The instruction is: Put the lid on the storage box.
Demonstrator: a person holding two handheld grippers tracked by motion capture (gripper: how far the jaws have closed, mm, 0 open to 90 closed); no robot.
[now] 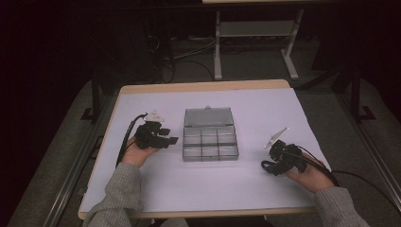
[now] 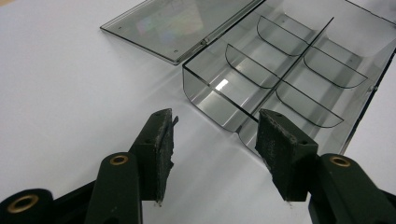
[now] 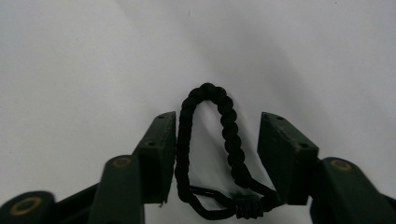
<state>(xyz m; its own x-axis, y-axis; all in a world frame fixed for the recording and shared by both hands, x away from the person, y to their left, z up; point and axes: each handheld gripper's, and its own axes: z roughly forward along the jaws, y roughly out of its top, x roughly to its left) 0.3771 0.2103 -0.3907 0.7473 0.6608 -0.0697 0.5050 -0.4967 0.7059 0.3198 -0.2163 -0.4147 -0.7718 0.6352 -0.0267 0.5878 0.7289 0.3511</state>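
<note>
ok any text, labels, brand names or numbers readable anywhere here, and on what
None can be read.
The clear compartment box and its open lid: no lettering, only a faint sheen on the lid.
The black braided bracelet and the white table cover: no print either.

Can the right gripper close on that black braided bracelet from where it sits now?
Probably yes. The black braided bracelet already lies between the right gripper's open fingers, one strand against the left finger, on the bare white table. Nothing blocks the closing.
</note>
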